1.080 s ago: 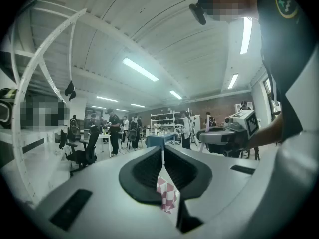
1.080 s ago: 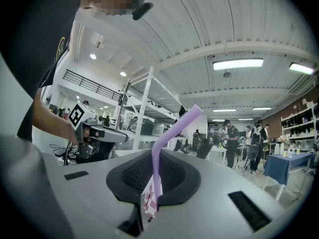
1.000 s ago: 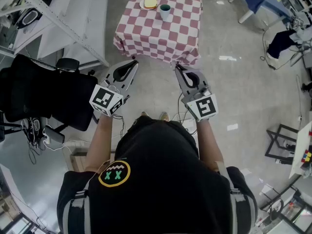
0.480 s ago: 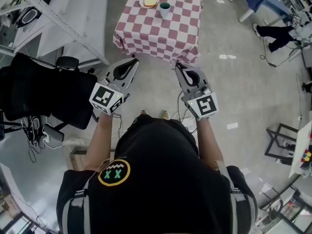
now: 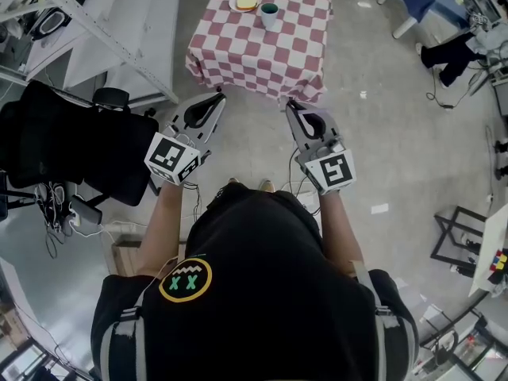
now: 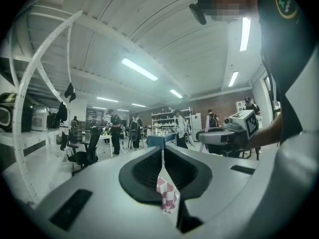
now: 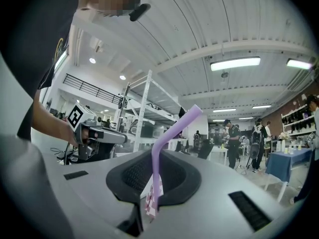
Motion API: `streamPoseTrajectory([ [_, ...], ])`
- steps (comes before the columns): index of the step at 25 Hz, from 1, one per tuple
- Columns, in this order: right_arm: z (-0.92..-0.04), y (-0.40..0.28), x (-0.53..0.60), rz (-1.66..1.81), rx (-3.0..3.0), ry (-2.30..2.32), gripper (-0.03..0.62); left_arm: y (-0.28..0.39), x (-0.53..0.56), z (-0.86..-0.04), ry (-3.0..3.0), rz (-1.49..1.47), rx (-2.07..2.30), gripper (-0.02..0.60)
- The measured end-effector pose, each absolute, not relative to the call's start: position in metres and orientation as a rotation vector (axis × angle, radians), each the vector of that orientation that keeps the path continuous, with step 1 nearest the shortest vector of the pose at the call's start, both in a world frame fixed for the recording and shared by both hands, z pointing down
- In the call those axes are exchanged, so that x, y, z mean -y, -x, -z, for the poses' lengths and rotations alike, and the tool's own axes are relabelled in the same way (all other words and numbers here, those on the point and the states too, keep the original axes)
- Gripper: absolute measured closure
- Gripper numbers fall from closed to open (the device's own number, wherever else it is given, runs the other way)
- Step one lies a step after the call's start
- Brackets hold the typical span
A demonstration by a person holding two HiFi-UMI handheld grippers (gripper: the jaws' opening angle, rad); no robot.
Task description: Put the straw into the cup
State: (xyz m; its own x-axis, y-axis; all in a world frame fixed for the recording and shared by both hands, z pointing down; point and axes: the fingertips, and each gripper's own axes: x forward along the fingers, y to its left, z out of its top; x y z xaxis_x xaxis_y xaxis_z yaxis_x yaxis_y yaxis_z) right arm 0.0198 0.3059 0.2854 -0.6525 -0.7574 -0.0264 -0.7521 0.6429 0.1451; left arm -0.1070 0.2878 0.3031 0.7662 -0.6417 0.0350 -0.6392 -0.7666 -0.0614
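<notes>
Most of the head view is taken up by a grey floor [image 5: 397, 133]. A person [image 5: 262, 292] in a black shirt is seen from above at the near edge, with both arms held out forward. A black chair [image 5: 63, 145] is seen at the left, with a white rack [image 5: 103, 38] beyond it at the far left.

A tabletop [image 5: 262, 54] covered with a red-and-white checked cloth is seen far ahead, well apart from both tools.

The left tool [image 5: 217, 99] is held level and pointed at the tabletop. Its jaws are clenched together and nothing is gripped between them.

The right tool [image 5: 289, 105] is held level beside it, a gap apart, and is clenched on the straw [image 7: 155, 173].

A plate [image 5: 234, 7] with a yellowish piece of food is set at the far edge of the tabletop. The cup [image 5: 269, 14] is stood upright just right of the plate, with a dark teal inside.

The straw is purple and is gripped on its lower part. It is stood upright above the jaws, with its upper part bent to the right, and is kept well apart from the cup.
</notes>
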Motion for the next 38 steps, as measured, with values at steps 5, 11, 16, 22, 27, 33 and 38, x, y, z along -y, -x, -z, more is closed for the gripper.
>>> streamPoseTrajectory([
  [5, -0.287, -0.038, -0.311, 0.224, 2.83, -1.272, 0.551, 0.092, -0.295, -0.3, 2.878, 0.095, -1.088, 0.549],
  [11, -0.29, -0.06, -0.314, 0.228, 2.842, -1.246, 0.551, 0.075, -0.3, -0.299, 2.86, 0.108, -1.109, 0.549],
  [16, -0.294, -0.065, -0.306, 0.235, 2.85, -1.24, 0.549, 0.062, -0.292, -0.301, 2.862, 0.107, -1.087, 0.549],
  [22, -0.306, -0.064, -0.279, 0.258, 2.848, -1.251, 0.549, 0.056, -0.265, -0.316, 2.866, 0.097, -1.049, 0.549],
  [27, -0.317, -0.065, -0.237, 0.241, 2.822, -1.278, 0.549, 0.054, -0.221, -0.326, 2.884, 0.081, -1.025, 0.549],
  [33, -0.314, -0.06, -0.183, 0.237, 2.814, -1.286, 0.549, 0.056, -0.167, -0.323, 2.896, 0.071, -1.008, 0.549],
  [38, -0.316, -0.057, -0.139, 0.218, 2.808, -1.293, 0.549, 0.059, -0.124, -0.328, 2.913, 0.074, -1.005, 0.549],
])
